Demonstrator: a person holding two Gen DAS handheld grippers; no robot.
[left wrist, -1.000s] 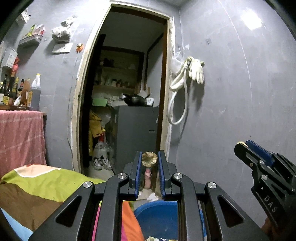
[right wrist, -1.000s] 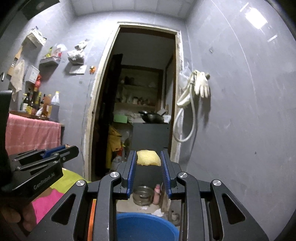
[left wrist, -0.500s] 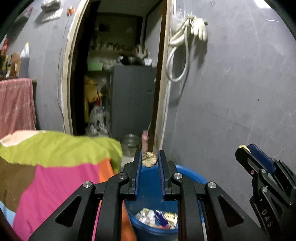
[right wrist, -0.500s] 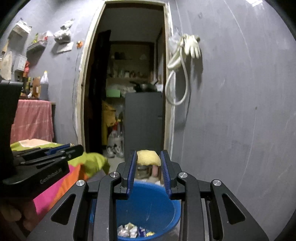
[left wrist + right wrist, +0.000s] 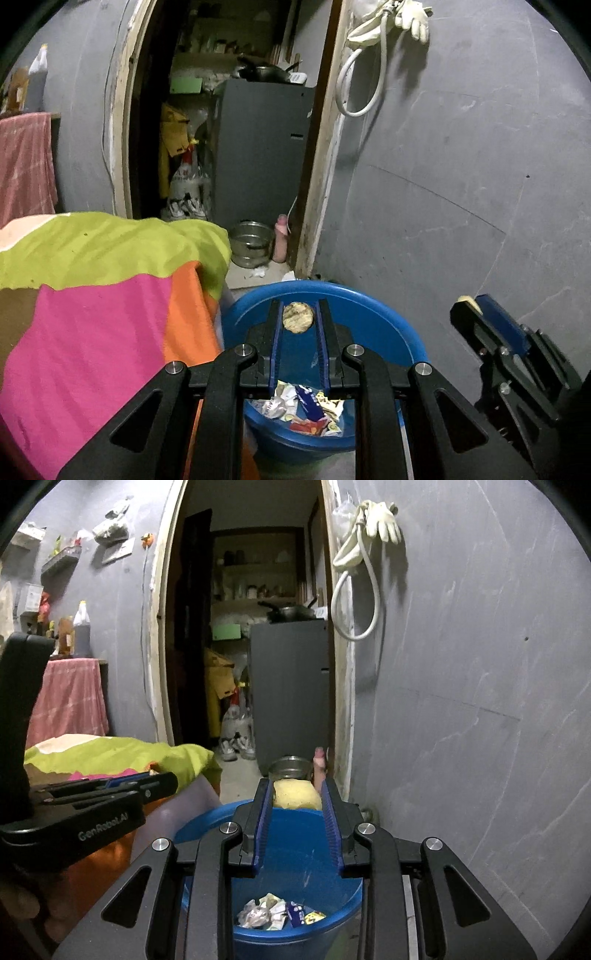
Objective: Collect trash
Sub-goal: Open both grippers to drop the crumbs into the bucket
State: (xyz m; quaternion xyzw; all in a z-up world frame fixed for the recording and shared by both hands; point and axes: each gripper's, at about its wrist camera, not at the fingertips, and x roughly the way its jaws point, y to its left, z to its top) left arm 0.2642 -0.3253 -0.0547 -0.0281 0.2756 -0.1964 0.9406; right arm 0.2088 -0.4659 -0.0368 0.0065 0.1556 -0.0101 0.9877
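My left gripper (image 5: 297,318) is shut on a small round crumpled scrap (image 5: 297,317), brownish-yellow, held above a blue plastic basin (image 5: 369,314). Crumpled wrappers (image 5: 303,406) lie in the basin's bottom. My right gripper (image 5: 297,797) is shut on a yellow lump of trash (image 5: 295,794), over the same blue basin (image 5: 207,823) with its wrappers (image 5: 277,912). The right gripper (image 5: 476,306) also shows at the right of the left wrist view, and the left gripper (image 5: 162,779) at the left of the right wrist view.
A bed with a green, pink and orange cover (image 5: 92,288) stands left of the basin. A grey wall (image 5: 461,184) rises on the right. Beyond is a doorway with a metal pot (image 5: 251,240), a grey cabinet (image 5: 258,147) and a hose with gloves (image 5: 369,554).
Both grippers have dropped and tipped downward with their trash still held. The blue basin and the wrappers inside it have come into full view beneath them.
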